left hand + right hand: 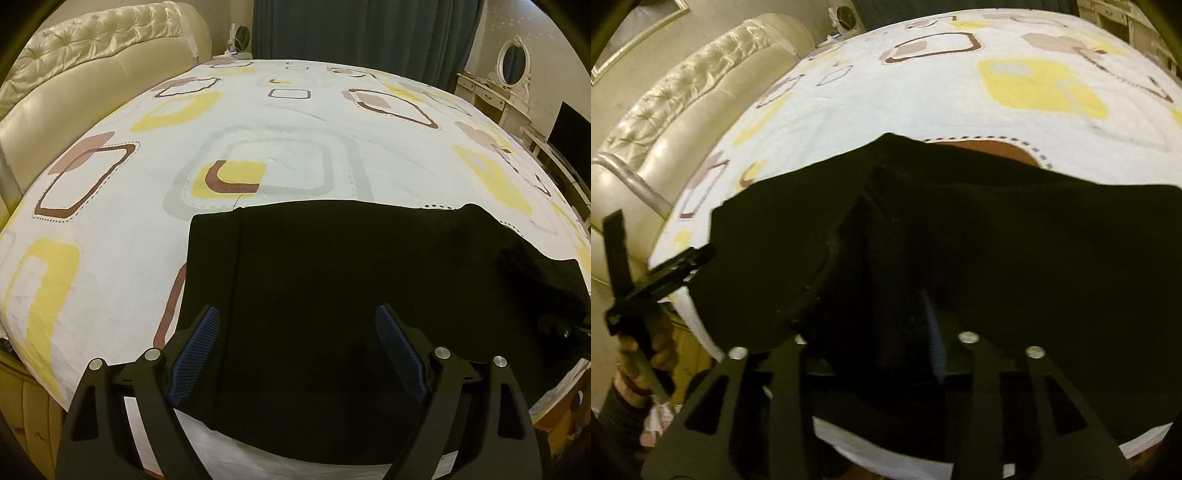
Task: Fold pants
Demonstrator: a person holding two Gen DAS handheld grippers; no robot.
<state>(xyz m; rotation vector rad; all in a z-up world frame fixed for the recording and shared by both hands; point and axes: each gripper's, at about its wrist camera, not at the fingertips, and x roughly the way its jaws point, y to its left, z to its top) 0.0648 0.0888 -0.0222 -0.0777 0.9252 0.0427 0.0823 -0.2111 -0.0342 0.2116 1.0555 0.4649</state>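
Black pants (pixel 332 277) lie flat on the bed near its front edge, and their right end (pixel 535 280) is bunched. My left gripper (pixel 297 332) hovers open over their left part with nothing between its blue pads (pixel 197 354). In the right wrist view the pants (pixel 997 240) fill the middle, with a raised fold (pixel 827 258) running toward me. My right gripper (pixel 886 332) sits low at that fold. Its right pad (pixel 934 339) shows its bare face, so I read it as open. Cloth covers the left finger. The left gripper (pixel 657 273) and the hand holding it show at the far left.
The bed sheet (pixel 147 240) is white with yellow, brown and grey squares. A cream tufted headboard (pixel 92 74) stands at the left. Dark curtains (pixel 369 33) hang behind the bed, and a white dressing table with an oval mirror (pixel 511 66) stands at the right.
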